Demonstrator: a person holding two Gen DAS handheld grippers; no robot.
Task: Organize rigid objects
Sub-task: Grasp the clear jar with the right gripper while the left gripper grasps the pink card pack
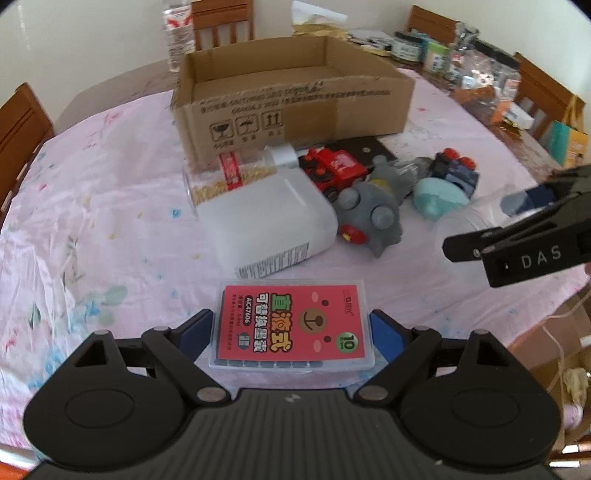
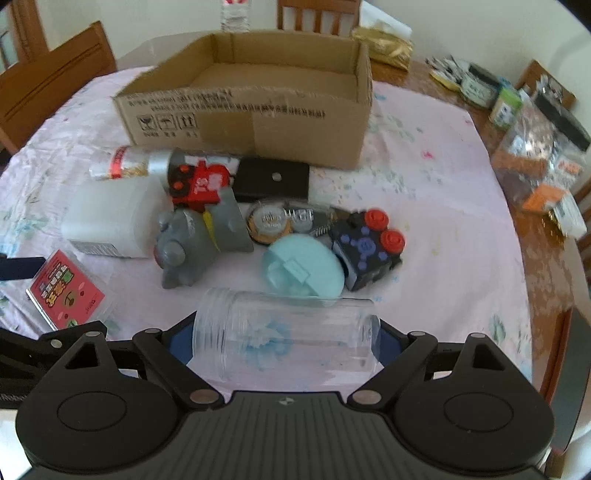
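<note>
Table w/ pink floral cloth: cardboard box upper centre; toys, white container, black case mid-frame; bare wood at right edge.

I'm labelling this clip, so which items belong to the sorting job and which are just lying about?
Job:
cardboard box
red refill case, between the left tool fingers
clear jar, between the right tool fingers
grey toy
red toy truck

Lying about:
water bottle
gold bag
</note>
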